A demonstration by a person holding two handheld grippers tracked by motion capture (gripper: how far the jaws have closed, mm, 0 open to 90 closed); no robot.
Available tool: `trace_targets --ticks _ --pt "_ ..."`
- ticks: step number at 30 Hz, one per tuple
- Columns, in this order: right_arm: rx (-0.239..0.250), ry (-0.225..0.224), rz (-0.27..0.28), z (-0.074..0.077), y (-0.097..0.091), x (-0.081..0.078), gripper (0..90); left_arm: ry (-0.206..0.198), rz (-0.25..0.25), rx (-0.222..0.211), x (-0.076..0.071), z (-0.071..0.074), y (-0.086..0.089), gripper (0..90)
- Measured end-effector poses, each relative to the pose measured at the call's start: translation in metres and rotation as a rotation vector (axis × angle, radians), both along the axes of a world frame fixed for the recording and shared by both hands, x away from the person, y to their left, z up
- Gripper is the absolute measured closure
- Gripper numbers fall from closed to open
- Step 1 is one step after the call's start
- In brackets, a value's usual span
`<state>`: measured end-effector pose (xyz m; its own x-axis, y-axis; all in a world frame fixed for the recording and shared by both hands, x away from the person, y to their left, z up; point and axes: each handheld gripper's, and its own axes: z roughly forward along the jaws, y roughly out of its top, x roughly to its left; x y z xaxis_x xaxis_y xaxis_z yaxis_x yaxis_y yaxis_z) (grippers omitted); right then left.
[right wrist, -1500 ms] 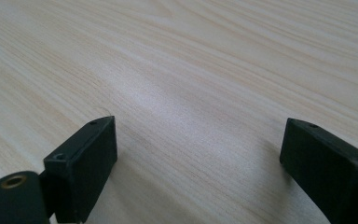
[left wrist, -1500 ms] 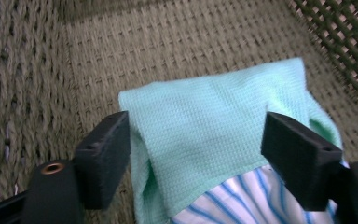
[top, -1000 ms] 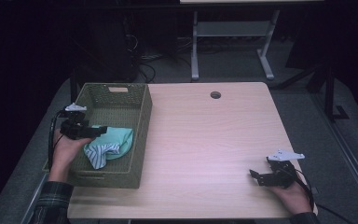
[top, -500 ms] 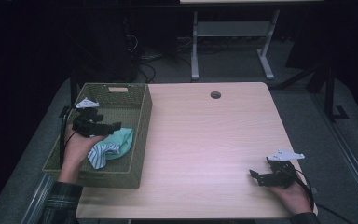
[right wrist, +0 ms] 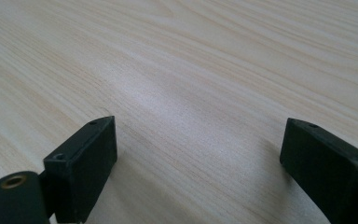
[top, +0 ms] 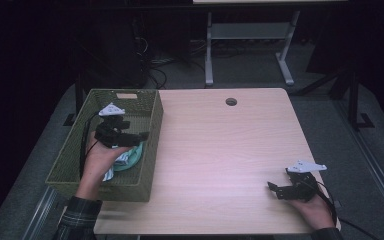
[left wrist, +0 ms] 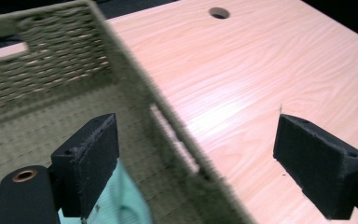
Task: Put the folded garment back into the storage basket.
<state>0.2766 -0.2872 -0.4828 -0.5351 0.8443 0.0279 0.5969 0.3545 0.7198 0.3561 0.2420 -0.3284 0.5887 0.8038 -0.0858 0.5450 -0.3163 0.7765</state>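
Basket [top: 149,150] wall blocks left tool [top: 139,135], tabletop [top: 220,150] open

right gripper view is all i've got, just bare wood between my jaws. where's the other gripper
Observer: The left gripper hangs over the green woven basket at the table's left edge.
Operator: is it holding anything
Observer: No. Its jaws stand wide open with nothing between them.
Operator: anything in the basket
Observer: A mint green cloth lies on the basket floor, just under the left hand.
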Motion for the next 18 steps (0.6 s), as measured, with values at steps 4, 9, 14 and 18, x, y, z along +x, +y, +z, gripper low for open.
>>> trace_targets --ticks 4,9,14,18 --pt "0.0 0.0 0.0 0.0 0.0 0.0 10.3 0.004 -0.029 -0.005 -0.002 -0.002 -0.015 13.4" --pt "0.0 0.0 0.0 0.0 0.0 0.0 10.3 0.009 -0.06 -0.025 -0.004 -0.005 -0.032 13.6" --pt "0.0 0.0 0.001 0.0 0.0 0.0 10.3 0.014 -0.091 -0.042 -0.005 -0.008 -0.049 13.6" --pt "0.0 0.0 0.002 0.0 0.0 0.0 10.3 0.015 -0.117 -0.05 -0.006 -0.011 -0.063 13.6"
